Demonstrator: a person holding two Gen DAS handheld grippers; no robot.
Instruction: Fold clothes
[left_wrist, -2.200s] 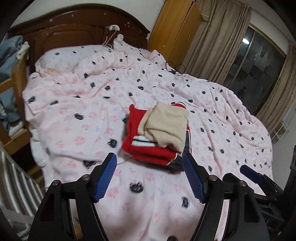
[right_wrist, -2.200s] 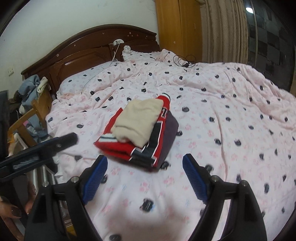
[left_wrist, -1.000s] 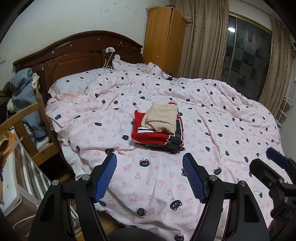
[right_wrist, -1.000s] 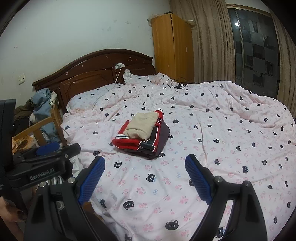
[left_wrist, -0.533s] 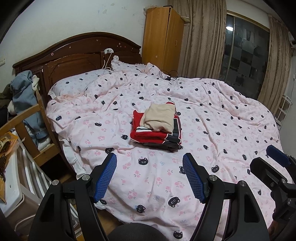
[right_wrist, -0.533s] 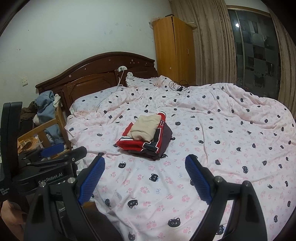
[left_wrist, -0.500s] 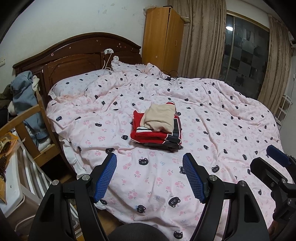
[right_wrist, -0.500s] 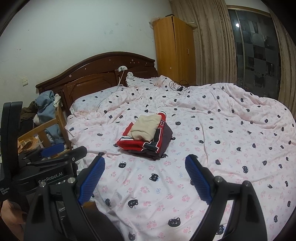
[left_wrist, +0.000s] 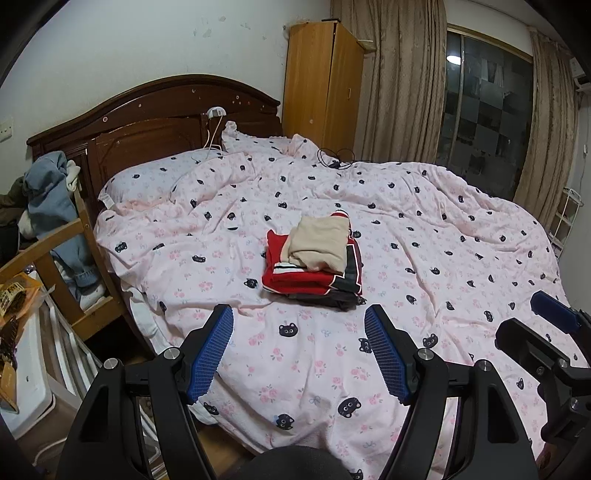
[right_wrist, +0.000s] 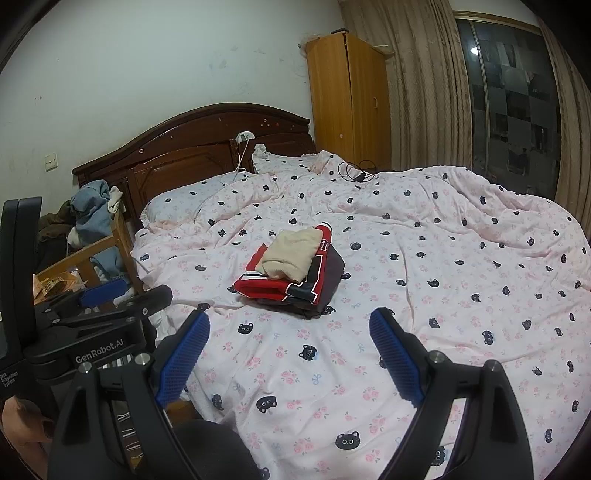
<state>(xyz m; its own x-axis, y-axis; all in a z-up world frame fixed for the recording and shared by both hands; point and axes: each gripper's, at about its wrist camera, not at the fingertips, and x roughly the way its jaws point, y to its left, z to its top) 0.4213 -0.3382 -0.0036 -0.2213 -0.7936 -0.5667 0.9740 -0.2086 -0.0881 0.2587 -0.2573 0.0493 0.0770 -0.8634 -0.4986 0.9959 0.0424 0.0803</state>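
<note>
Your jaws stand wide apart on both the left gripper (left_wrist: 299, 350) and the right gripper (right_wrist: 291, 354), with nothing between them. The folded stack (left_wrist: 314, 258) sits well ahead of both sets of tips on the pink duvet (left_wrist: 424, 240), a beige piece (left_wrist: 321, 242) loose on top of the red garment (left_wrist: 291, 277). If you reach in and nudge the pile, that top piece can slide off or the folds open. Catch the duvet with a pad and you drag the whole stack.
</note>
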